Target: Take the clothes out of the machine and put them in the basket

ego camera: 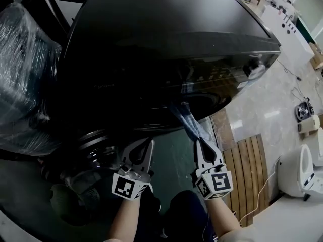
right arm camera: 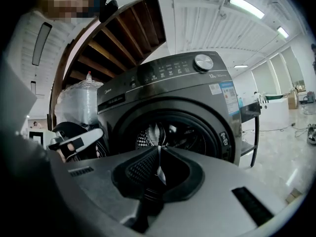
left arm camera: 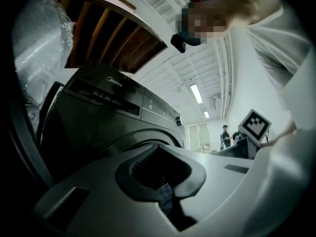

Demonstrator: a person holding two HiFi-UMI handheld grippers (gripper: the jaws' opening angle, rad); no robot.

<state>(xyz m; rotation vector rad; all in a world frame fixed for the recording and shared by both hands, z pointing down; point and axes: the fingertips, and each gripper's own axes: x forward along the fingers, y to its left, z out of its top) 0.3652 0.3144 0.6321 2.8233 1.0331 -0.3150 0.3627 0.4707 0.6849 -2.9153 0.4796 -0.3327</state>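
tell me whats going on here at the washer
A person stands at a front-loading washing machine whose door is open, holding a gripper in each hand. The right gripper is shut on a blue garment that stretches from the drum opening to its jaws. The left gripper is shut too, with a bit of dark blue fabric between its jaws. The garment is only partly out and not yet in any basket.
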